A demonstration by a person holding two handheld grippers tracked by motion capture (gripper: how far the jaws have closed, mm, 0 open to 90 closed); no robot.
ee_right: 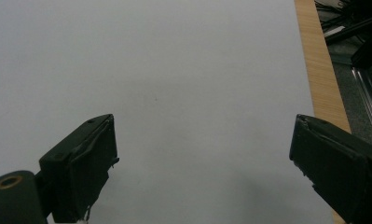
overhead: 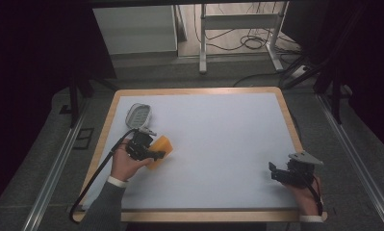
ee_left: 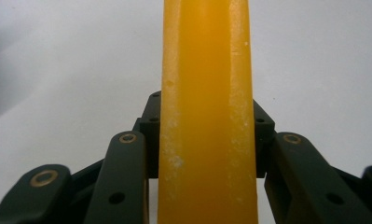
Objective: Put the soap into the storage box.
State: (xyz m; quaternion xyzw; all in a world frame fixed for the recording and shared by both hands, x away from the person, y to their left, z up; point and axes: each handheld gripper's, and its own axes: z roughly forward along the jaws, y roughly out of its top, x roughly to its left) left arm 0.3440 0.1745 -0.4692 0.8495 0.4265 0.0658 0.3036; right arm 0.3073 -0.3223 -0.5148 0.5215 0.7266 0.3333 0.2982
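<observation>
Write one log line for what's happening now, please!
left gripper: shut on orange block | right gripper: open, empty, over white table | grey oval object: untouched

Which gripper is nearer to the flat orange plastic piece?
Left. The left gripper is shut on the flat orange plastic piece; the right gripper rests open, far across the white table.

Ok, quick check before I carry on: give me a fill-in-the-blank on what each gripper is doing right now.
1. The left gripper is shut on a flat piece whose colour is ____.
2. The right gripper has its fingers ____, with nothing between them.
3. In the high view, the grey oval thing lies on the table just beyond the ____ gripper.

Missing words: orange; open; left
</observation>
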